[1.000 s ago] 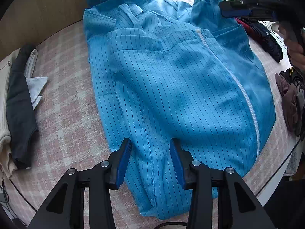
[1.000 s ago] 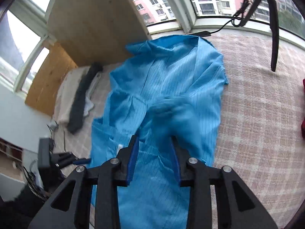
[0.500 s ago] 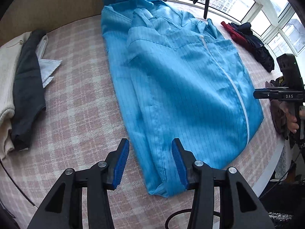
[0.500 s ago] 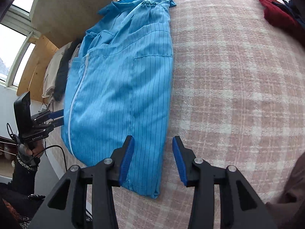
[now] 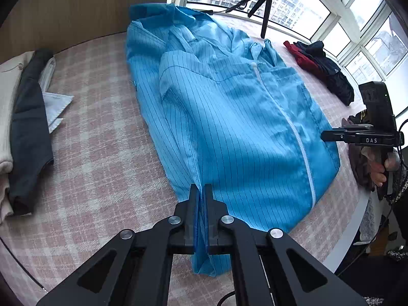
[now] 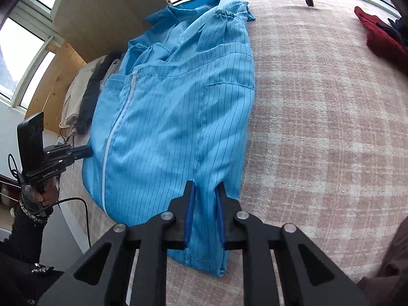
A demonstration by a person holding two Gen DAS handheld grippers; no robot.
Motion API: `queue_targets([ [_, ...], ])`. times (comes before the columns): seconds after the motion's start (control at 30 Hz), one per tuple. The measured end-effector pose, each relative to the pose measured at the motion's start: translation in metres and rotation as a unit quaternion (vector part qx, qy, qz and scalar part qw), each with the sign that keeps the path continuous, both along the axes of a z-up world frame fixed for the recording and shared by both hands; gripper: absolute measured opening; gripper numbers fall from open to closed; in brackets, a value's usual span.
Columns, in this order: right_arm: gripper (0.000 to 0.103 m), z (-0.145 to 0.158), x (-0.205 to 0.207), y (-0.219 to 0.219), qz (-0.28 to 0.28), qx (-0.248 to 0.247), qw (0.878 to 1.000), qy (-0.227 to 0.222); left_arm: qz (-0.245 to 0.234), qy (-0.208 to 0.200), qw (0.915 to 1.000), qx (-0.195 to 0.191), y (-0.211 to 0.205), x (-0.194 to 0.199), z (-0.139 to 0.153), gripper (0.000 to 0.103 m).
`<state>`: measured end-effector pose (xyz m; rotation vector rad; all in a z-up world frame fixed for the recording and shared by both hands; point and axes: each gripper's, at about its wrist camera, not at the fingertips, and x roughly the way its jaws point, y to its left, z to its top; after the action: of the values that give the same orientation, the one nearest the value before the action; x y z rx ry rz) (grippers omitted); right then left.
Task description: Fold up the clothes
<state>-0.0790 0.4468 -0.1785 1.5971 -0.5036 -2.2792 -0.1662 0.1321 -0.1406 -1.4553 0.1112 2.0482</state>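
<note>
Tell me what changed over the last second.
Both tongs have just been closing on the blue jacket: the left tongs now pinch one bottom corner, the right tongs have swung down from the far end and hold the other with hem between the pads. The jacket stays flat, and the side clothes piles are untouched.

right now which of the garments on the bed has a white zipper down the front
The blue striped coat spread out in the middle. The dark and cream clothes at one side and the red and navy pile by the window show no zipper.
</note>
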Motion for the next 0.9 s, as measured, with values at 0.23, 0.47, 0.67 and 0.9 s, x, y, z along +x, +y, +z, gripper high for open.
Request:
queue_targets([
  [0.23, 0.006, 0.003, -0.002, -0.012, 0.017, 0.044, 0.999, -0.002, 0.047, -0.028, 0.9977, 0.040, -0.018, 0.016, -0.010, 0.004],
  [0.47, 0.010, 0.023, -0.005, -0.016, 0.010, 0.092, 0.996, 0.006, 0.060, 0.004, 0.9982, -0.006, 0.004, 0.015, 0.003, 0.018],
  [0.67, 0.015, 0.036, -0.039, -0.024, 0.013, 0.132, 0.990, 0.048, 0.002, 0.076, 0.9970, -0.013, 0.047, -0.020, 0.036, 0.029],
  [0.9, 0.015, 0.007, -0.024, -0.004, 0.002, 0.206, 0.978, -0.033, -0.015, 0.029, 0.9946, -0.099, 0.052, -0.041, -0.028, 0.028],
])
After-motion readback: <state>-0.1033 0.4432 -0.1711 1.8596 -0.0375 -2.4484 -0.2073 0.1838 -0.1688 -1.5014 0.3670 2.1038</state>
